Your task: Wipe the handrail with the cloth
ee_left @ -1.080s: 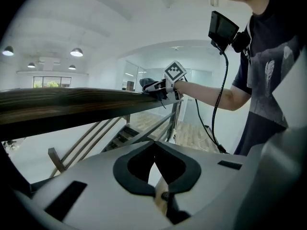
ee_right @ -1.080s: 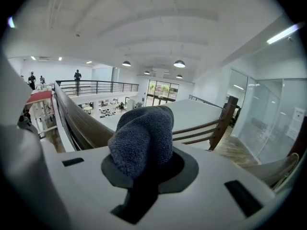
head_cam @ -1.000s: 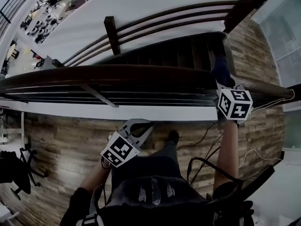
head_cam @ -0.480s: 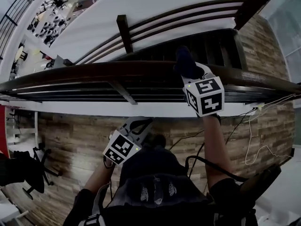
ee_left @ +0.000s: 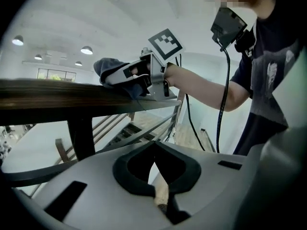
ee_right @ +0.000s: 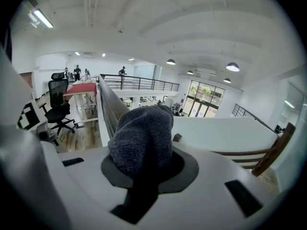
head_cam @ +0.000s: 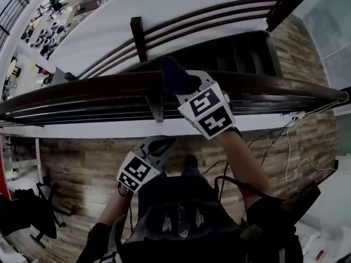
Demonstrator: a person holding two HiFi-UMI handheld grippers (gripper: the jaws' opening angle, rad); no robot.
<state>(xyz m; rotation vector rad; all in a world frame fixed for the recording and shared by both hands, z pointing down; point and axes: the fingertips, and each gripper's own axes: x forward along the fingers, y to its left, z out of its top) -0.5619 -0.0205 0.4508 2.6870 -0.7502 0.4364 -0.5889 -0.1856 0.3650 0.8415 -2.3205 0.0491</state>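
Observation:
A dark wooden handrail [head_cam: 82, 86] runs across the head view from left to right. My right gripper [head_cam: 181, 81] rests on top of it near the middle, shut on a dark grey cloth [head_cam: 174, 75] that lies against the rail. The cloth [ee_right: 144, 140] bulges out between the jaws in the right gripper view, with the handrail [ee_right: 108, 107] stretching away beyond it. The left gripper view looks up at the rail [ee_left: 57, 97] from below, with the cloth [ee_left: 111, 70] on top. My left gripper [head_cam: 159, 146] hangs below the rail, shut and holding nothing.
A dark baluster post [head_cam: 155, 107] stands under the rail just left of my right gripper. Beyond the rail a stairwell [head_cam: 230, 53] drops away, with a second railing [head_cam: 208, 18] behind it. Cables [head_cam: 290, 147] trail over the wooden floor at the right.
My right gripper has slid the cloth leftward along the handrail, from near its right end to about the middle. The left gripper has stayed below the rail.

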